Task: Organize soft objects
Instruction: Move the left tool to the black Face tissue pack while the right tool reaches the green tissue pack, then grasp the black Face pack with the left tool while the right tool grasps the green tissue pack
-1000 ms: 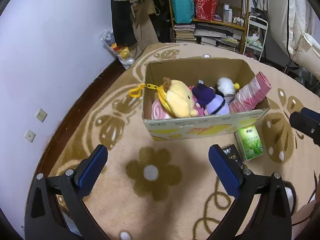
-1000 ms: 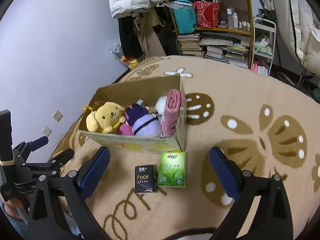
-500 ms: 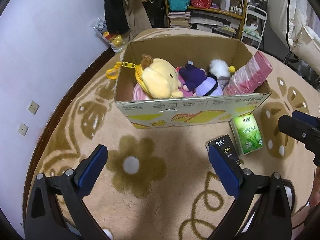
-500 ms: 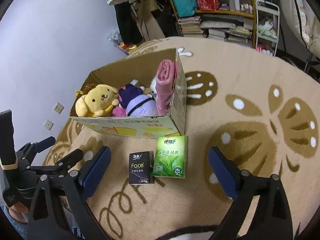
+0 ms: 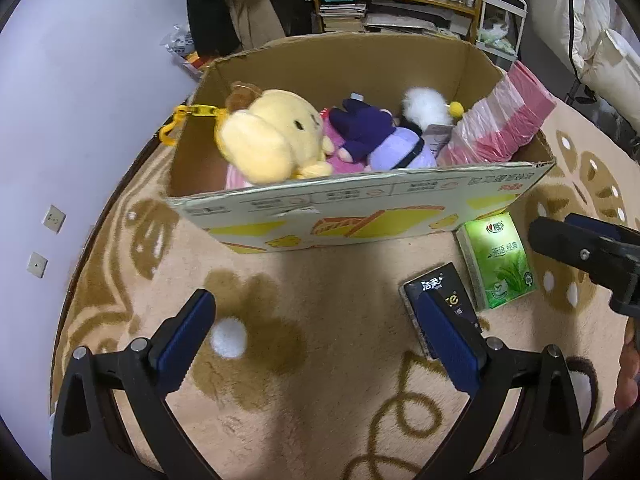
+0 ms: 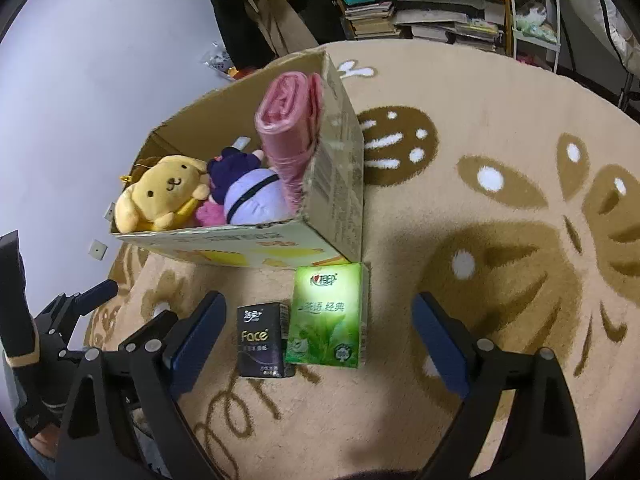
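Soft toys, a yellow plush dog [image 6: 160, 196] and a purple plush figure [image 6: 248, 196], are being contained in an open cardboard box [image 5: 360, 216] on the patterned beige carpet [image 6: 500, 280]. A green tissue pack [image 6: 328, 316] and a black tissue pack [image 6: 262, 340], touching each other, are lying just beside the box's front edge. The black pack is being partly hidden by the left gripper [image 5: 316, 336] in the left wrist view. Both the left gripper and the right gripper [image 6: 316, 340] are being held wide apart, gripping nothing, over open carpet.
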Demonstrator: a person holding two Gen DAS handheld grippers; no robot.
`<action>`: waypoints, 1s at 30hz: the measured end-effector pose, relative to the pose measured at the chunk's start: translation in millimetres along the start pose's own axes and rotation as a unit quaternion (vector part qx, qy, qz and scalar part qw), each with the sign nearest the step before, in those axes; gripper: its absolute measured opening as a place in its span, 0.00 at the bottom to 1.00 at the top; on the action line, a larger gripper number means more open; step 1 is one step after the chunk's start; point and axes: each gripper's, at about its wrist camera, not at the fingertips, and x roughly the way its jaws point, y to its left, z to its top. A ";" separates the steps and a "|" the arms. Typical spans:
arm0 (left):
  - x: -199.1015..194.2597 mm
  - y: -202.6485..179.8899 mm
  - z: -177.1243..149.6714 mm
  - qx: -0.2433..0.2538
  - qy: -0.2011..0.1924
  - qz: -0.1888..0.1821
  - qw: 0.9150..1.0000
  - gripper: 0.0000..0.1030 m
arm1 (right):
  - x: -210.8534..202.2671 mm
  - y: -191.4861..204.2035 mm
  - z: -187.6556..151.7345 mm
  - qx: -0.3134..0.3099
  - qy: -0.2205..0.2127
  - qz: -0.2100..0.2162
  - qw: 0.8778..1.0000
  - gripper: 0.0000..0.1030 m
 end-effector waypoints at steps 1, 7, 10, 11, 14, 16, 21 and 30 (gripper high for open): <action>2.0 -1.6 0.5 0.001 0.001 -0.002 1.000 0.97 | 2.4 -1.2 0.7 0.003 0.004 -0.001 1.000 0.95; 14.9 -9.6 4.4 0.004 0.012 -0.018 1.000 0.97 | 12.4 -1.8 1.3 0.002 0.020 -0.005 1.000 0.95; 20.6 -13.4 5.4 0.006 0.017 -0.026 0.999 0.97 | 19.5 -1.9 0.4 0.002 0.031 -0.003 1.000 0.94; 22.5 -15.4 5.5 0.008 0.019 -0.028 0.999 0.97 | 22.5 -2.3 0.4 0.003 0.034 -0.003 0.999 0.91; 27.5 -20.8 4.9 0.015 0.024 -0.031 0.999 0.97 | 31.4 -2.0 1.3 0.006 0.047 0.002 0.999 0.88; 30.8 -24.4 4.6 0.020 0.027 -0.036 0.999 0.97 | 35.8 -0.4 1.4 0.006 0.051 0.004 0.999 0.84; 37.5 -30.2 3.5 0.021 0.037 -0.052 0.998 0.97 | 50.6 2.4 1.3 0.004 0.068 0.002 0.998 0.76; 52.4 -42.7 5.3 0.020 0.050 -0.078 0.995 0.97 | 65.1 -7.2 2.8 0.019 0.086 0.003 0.996 0.72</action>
